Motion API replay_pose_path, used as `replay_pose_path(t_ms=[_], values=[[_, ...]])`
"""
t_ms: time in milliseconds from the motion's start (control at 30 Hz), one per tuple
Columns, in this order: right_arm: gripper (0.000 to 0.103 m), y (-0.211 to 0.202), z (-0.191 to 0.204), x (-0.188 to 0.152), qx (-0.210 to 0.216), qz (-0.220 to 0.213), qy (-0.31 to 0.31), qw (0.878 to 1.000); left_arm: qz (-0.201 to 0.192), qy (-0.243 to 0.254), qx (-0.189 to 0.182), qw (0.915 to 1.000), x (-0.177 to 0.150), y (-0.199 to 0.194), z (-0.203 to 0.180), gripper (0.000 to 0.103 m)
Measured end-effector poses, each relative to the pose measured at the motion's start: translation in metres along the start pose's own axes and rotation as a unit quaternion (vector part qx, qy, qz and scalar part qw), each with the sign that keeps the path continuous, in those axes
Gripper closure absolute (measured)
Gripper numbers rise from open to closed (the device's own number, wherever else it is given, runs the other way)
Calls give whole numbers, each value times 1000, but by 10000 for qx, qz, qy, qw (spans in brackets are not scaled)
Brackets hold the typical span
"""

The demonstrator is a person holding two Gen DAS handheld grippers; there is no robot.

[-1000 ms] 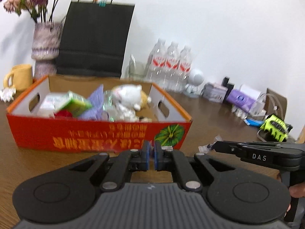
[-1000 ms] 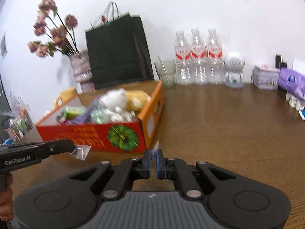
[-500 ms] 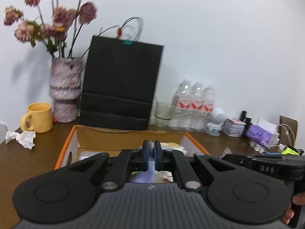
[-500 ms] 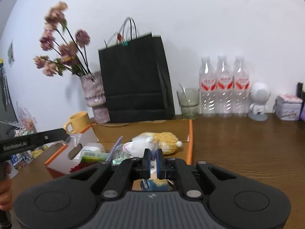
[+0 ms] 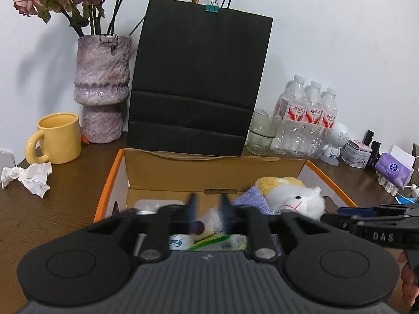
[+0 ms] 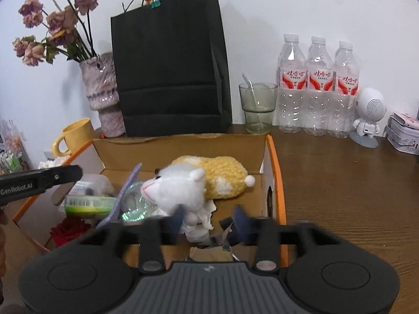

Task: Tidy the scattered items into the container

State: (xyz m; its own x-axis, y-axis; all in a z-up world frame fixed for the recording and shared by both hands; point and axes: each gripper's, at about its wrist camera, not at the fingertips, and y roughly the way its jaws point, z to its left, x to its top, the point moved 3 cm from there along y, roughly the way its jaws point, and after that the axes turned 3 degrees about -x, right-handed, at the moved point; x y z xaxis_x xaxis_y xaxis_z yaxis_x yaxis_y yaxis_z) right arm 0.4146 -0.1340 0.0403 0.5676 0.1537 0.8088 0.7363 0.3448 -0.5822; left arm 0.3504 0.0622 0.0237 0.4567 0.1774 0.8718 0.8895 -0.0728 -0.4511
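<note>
The orange cardboard box [image 5: 110, 180] [image 6: 278, 172] lies below both grippers. It holds a white and yellow plush toy [image 6: 199, 180] [image 5: 296, 196], a green packet [image 6: 89, 204], a purple cloth [image 6: 128, 191], a clear ball [image 6: 136, 204], a red item [image 6: 69, 229] and crumpled wrappers [image 6: 222, 235]. My left gripper [image 5: 208, 210] is open over the box's left half, fingers blurred. My right gripper [image 6: 209, 221] is open over the box's right half, above the wrappers. Neither holds anything.
A crumpled white paper [image 5: 28, 176] lies on the table left of the box beside a yellow mug [image 5: 57, 137]. Behind the box stand a black paper bag [image 5: 199, 83], a vase [image 5: 102, 86], a glass [image 6: 258, 107], water bottles [image 6: 316, 86] and a small white robot figure [image 6: 369, 115].
Both grippers rose from the table in front of the box to above it, then opened from shut. The small wrappers they carried are no longer between the fingers.
</note>
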Motion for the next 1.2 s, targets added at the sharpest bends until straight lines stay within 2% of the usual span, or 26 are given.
replay_pose_path(t_ms=[33, 67, 100, 133, 167, 267, 567, 767, 967, 1200], values=[[47, -1, 1, 0, -29, -5, -22, 10000, -9, -29, 45, 10000, 0, -1, 1, 44], [40, -3, 2, 1, -48, -15, -34, 10000, -34, -43, 72, 10000, 1, -3, 1, 34], [26, -6, 3, 2, -65, -35, -36, 10000, -62, -52, 88, 9999, 3, -6, 1, 27], [17, -9, 4, 2, -90, -63, -39, 9999, -93, -56, 108, 9999, 4, -9, 0, 11], [5, -13, 6, 3, -124, -96, -55, 9999, -117, -42, 137, 9998, 5, -12, -1, 0], [0, -24, 12, 5, -245, -186, -125, 9994, -142, 53, 288, 9995, 7, -20, -7, 0], [0, -51, 23, 6, -373, -288, -90, 9988, -199, 269, 228, 9992, 8, -44, -25, 0], [0, -71, 32, 0, -416, -312, -56, 9986, -210, 161, 268, 9993, 3, -66, -26, 0], [0, -107, 49, -11, -334, -438, -135, 9984, -292, 131, 326, 9990, -9, -102, -31, 0], [0, -154, 61, -24, -363, -564, -177, 9976, -199, 207, 393, 9988, -25, -141, -44, 0]])
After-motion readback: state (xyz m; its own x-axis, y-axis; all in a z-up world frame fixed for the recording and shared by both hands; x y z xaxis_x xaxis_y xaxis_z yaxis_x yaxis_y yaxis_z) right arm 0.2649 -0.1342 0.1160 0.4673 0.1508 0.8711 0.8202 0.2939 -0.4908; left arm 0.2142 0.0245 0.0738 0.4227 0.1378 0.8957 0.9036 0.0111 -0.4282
